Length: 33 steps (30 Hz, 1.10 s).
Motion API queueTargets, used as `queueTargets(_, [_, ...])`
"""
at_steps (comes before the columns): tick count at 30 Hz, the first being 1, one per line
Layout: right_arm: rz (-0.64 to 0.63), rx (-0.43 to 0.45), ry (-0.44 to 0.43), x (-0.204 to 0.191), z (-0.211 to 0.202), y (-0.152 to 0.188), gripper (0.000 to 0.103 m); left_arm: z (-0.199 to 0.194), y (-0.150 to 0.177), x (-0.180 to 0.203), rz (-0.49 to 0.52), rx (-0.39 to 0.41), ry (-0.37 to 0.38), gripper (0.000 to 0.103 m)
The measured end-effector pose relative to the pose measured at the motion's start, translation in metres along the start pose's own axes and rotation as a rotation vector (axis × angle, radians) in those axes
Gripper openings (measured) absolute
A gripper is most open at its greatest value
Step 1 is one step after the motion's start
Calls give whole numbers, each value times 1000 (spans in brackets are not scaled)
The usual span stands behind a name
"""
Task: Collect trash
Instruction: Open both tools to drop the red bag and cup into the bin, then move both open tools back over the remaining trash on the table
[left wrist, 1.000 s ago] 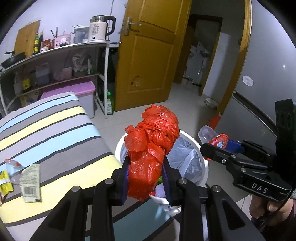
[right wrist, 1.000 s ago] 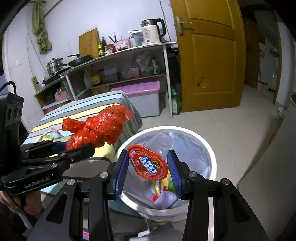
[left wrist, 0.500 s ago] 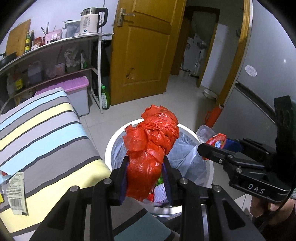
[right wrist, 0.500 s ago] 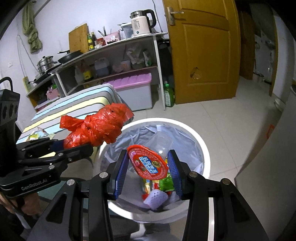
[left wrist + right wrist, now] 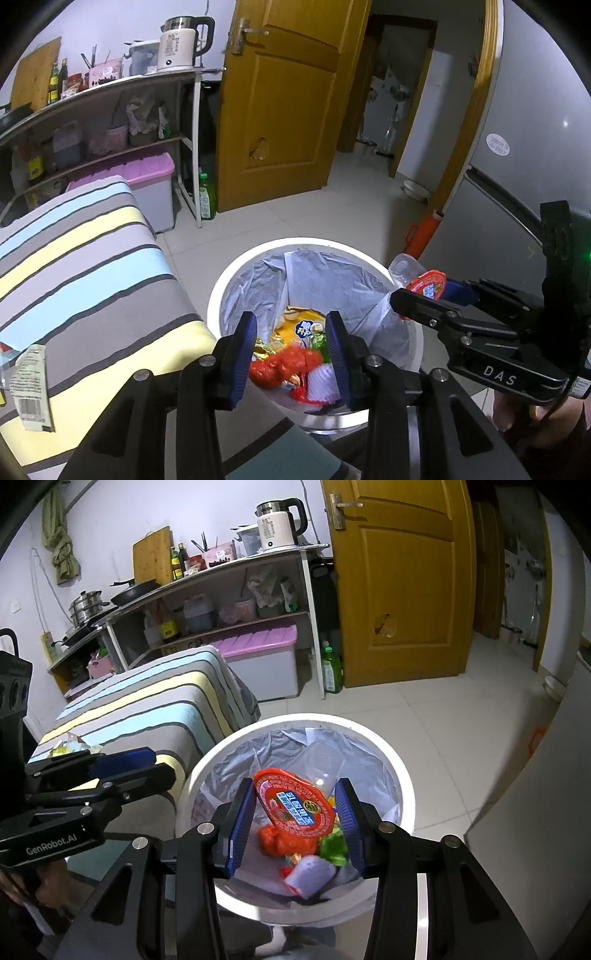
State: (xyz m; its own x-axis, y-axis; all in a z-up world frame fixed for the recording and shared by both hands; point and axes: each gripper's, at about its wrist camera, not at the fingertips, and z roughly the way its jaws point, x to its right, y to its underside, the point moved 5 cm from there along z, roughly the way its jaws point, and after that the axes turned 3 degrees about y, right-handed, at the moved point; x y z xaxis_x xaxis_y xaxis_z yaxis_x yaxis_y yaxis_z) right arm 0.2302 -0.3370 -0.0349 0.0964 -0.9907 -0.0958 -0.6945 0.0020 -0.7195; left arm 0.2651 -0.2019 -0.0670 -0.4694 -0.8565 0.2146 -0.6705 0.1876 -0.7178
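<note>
A white round bin (image 5: 236,277) with a grey liner stands on the floor beside the striped table; it also shows in the right wrist view (image 5: 369,734). My left gripper (image 5: 291,354) is open and empty over the bin. The red plastic bag (image 5: 284,367) lies inside the bin among wrappers; it also shows in the right wrist view (image 5: 280,843). My right gripper (image 5: 295,819) is shut on a clear cup with a red foil lid (image 5: 291,805) and holds it over the bin. That cup also shows in the left wrist view (image 5: 424,280).
The striped table (image 5: 85,266) lies left of the bin, with a barcode wrapper (image 5: 31,387) near its front edge. A shelf unit (image 5: 221,602), a pink-lidded box (image 5: 258,657) and a green bottle (image 5: 330,668) stand behind. A fridge (image 5: 535,155) is on the right.
My left gripper opened and the red bag dropped into the bin. My right gripper moved further over the bin, still holding the cup.
</note>
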Motion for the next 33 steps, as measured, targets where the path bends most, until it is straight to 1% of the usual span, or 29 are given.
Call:
queueTargets(7, [-22, 33, -9, -11, -12, -3, 46, -30, 0, -9, -20, 56, -24, 38])
queueTargets(9, [-21, 25, -11, -12, -11, -2, 49, -37, 1, -9, -24, 63, -31, 38])
queueTargets(12, [-13, 20, -18, -13, -12, 0, 50, -49, 4, -11, -26, 78, -40, 38])
queueTargets(22, [-61, 78, -29, -34, -43, -8, 50, -93, 9, -17, -48, 141, -60, 38])
queueTargets(28, [-104, 101, -72, -62, -62, -10, 50, -124, 25, -29, -85, 173, -89, 38])
queueTargets(33, [-147, 98, -134, -94, -69, -7, 50, -148, 40, -44, -122, 194, -125, 38])
